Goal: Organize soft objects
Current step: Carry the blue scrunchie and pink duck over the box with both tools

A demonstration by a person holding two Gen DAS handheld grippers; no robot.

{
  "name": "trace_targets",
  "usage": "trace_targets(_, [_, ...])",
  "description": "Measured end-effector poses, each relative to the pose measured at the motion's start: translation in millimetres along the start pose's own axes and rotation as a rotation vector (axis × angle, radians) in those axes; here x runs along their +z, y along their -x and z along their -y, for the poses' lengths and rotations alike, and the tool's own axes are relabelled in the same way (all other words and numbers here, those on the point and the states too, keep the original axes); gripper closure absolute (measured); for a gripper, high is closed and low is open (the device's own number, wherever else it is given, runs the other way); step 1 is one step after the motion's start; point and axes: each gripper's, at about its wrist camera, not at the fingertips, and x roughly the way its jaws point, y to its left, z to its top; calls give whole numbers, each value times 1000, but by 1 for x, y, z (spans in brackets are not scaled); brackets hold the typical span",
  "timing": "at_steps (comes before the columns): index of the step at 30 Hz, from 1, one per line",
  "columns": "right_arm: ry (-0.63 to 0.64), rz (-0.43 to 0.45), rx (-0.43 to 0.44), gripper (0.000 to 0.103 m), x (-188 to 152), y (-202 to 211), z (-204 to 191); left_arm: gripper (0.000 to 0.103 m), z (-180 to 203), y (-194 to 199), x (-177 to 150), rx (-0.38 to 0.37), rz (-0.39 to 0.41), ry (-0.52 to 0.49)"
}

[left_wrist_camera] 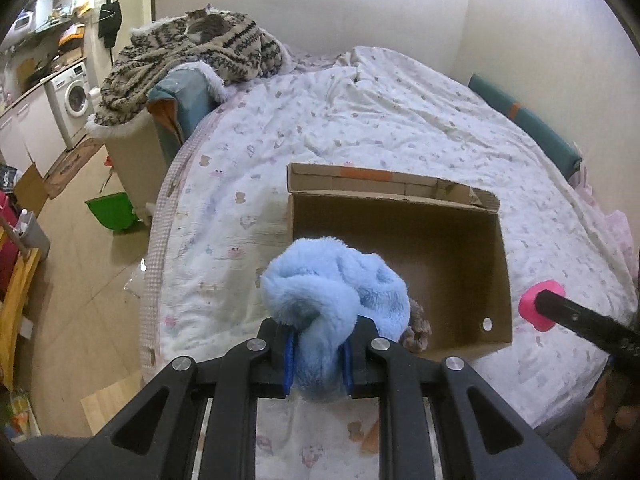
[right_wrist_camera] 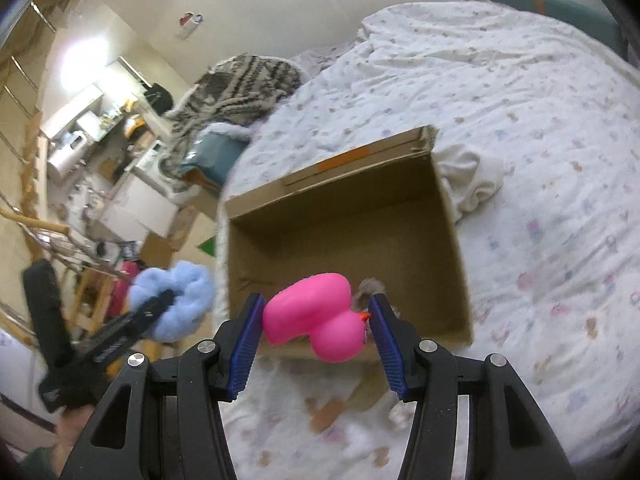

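My left gripper (left_wrist_camera: 318,360) is shut on a fluffy light blue cloth (left_wrist_camera: 336,288), held above the near left corner of an open cardboard box (left_wrist_camera: 452,208) on the bed. My right gripper (right_wrist_camera: 316,324) is shut on a pink rubber duck (right_wrist_camera: 316,320), held over the box's near wall (right_wrist_camera: 460,264). The blue cloth (right_wrist_camera: 176,300) and the left gripper show at the left in the right wrist view. The duck (left_wrist_camera: 540,304) shows at the right in the left wrist view. A small brown furry thing (left_wrist_camera: 418,326) lies inside the box by its near wall.
The box rests on a white patterned duvet (left_wrist_camera: 360,120). A cat sleeps on a patterned blanket (left_wrist_camera: 192,52) at the bed's far left. A green bin (left_wrist_camera: 112,212) stands on the floor. A washing machine (left_wrist_camera: 74,96) stands far left. A teal headboard pad (left_wrist_camera: 528,124) runs along the right.
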Motion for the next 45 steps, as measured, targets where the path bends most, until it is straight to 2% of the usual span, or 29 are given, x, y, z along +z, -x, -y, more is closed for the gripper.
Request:
trace_targets(5, [4, -29, -39, 46, -1, -27, 14, 87, 8, -30, 1, 1, -42, -23])
trace_targets(10, [-34, -61, -40, 46, -7, -43, 28, 87, 17, -52, -5, 4, -62, -48])
trace_targets(19, [13, -100, -110, 46, -13, -67, 30, 86, 24, -91, -19, -2, -101, -62])
trace_targets(36, [40, -175, -146, 46, -23, -90, 28, 85, 22, -104, -30, 6, -145, -60])
trace_targets(45, [8, -162, -163, 46, -19, -90, 33, 83, 25, -109, -35, 7, -166, -66])
